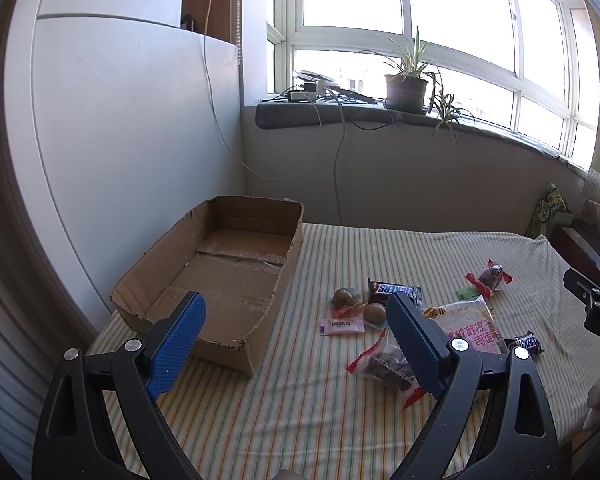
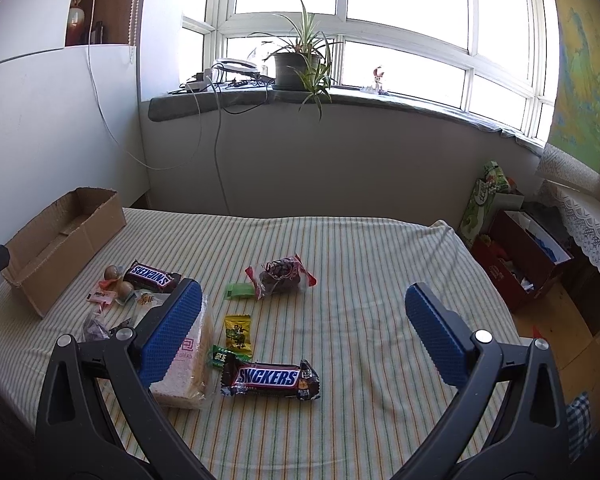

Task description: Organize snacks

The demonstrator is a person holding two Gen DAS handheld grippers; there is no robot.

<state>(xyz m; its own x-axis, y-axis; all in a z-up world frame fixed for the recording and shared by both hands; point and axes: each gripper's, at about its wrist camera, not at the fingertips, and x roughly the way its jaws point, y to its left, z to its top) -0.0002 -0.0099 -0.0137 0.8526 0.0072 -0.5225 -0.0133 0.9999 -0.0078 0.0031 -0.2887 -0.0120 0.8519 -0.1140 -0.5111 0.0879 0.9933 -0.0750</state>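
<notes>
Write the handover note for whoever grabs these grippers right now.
Left gripper: open, empty, hovering between the cardboard box and the snacks.
Right gripper: open, empty, above the near Snickers bar.
Box is empty, at the left of the striped cloth.
Nothing packed yet. All snacks lie loose on the cloth: second Snickers, bread pack, red-ended bag, small candies.
Left to do: move everything into the box.

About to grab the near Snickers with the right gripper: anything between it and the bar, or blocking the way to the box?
Nothing lies between the right gripper and the Snickers. Toward the box, the bread and other snacks lie on the cloth, so lift over them.
</notes>
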